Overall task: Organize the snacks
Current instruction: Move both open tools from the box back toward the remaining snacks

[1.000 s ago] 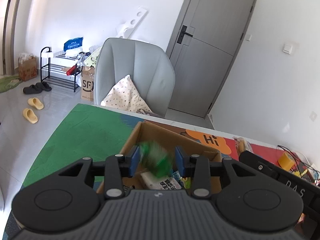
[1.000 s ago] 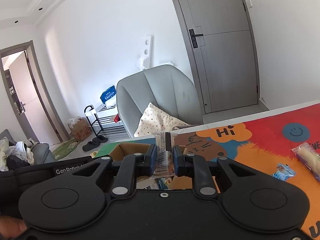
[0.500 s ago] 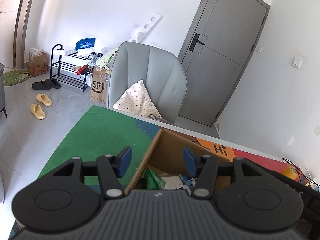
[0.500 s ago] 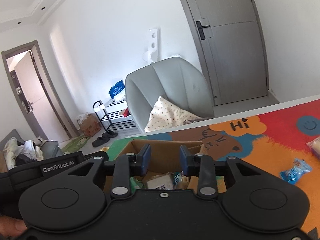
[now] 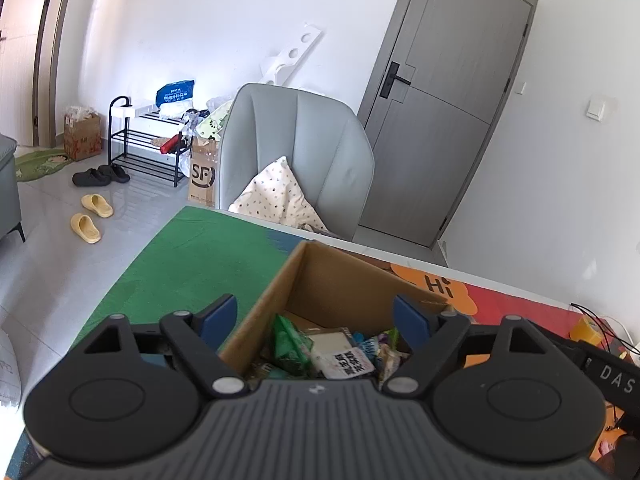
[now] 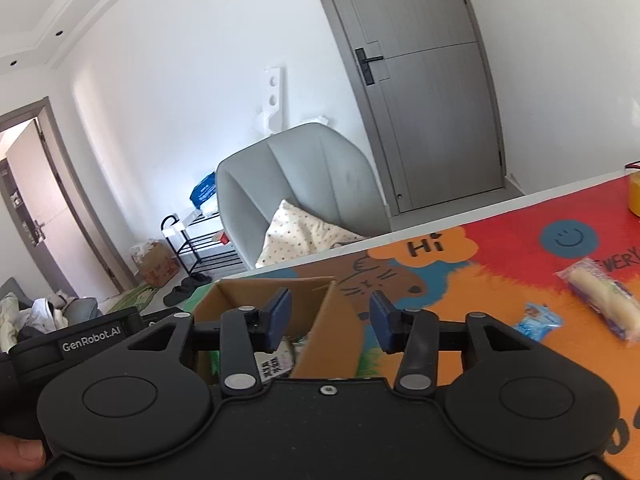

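One cardboard box stands open on the mat, and it holds a heap of snacks: a green packet at the left, a white packet with black print beside it, and several more wrappers toward 3 o'clock that are too jumbled to count. Two snacks lie outside the box, both in the right wrist view: a small blue packet at about 3 o'clock from the right gripper, and a long pale roll in clear wrap just beyond it, near the mat's right edge. Two grippers are over the box. The left gripper hangs above the heap with its jaws opening and already wide, one blue pad to each side of the box mouth, nothing between them and nothing held. The right gripper has its jaws opening too, about a third apart; the box's right wall shows through the gap below, but the pads press on nothing. One thumb shows at the lower left edge of the right wrist view. Beyond the table at 12 o'clock stand one grey chair with one spotted cushion, one grey door at 1 o'clock, and one black rack at 10 o'clock. Two yellow slippers and two dark ones lie on the floor.
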Demonstrator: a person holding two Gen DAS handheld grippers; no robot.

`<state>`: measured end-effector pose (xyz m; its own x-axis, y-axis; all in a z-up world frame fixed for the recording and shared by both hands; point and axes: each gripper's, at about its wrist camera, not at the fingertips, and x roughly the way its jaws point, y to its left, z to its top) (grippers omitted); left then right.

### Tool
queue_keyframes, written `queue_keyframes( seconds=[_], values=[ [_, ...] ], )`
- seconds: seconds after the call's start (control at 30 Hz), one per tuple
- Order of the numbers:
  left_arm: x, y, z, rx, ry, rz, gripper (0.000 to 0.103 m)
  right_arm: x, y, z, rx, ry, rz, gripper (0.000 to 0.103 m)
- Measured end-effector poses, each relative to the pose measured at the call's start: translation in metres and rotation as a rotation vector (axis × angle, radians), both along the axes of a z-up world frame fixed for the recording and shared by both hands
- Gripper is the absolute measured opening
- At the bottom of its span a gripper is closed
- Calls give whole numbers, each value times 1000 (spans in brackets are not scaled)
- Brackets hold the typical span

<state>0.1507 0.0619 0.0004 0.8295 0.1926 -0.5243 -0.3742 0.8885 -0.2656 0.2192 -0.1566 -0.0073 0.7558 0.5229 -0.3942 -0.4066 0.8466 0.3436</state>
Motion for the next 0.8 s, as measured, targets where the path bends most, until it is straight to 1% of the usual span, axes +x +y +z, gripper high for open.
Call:
queue_keyframes(
  seconds=[0.07, 0.1, 0.13, 0.2, 0.27, 0.43, 0.5, 0.63, 0.8],
  values=[
    [0, -7, 1, 9, -2, -8, 86, 0, -10, -1, 4, 2, -17, 50],
    [0, -10, 1, 12, -3, -12, 86, 1, -15, -1, 3, 4, -27, 56],
    [0, -13, 1, 15, -1, -14, 87, 1, -19, -1, -2, 4, -39, 58],
    [1, -20, 1, 23, 9, -18, 89, 0, -28, -2, -2, 4, -52, 59],
    [3, -27, 0, 31, 12, -31, 89, 0, -36, -3, -8, 10, -57, 63],
    [4, -44, 0, 45, 20, -45, 91, -4, -50, -5, -24, 6, -74, 75],
    [5, -52, -1, 52, 27, -55, 91, -5, -56, -7, -27, 10, -80, 79],
    [7, -70, -3, 77, 36, -85, 92, -6, -67, -10, -57, 9, -117, 88],
    [13, -90, -5, 92, 50, -115, 92, -5, -87, -15, -84, 13, -167, 90]
  ],
)
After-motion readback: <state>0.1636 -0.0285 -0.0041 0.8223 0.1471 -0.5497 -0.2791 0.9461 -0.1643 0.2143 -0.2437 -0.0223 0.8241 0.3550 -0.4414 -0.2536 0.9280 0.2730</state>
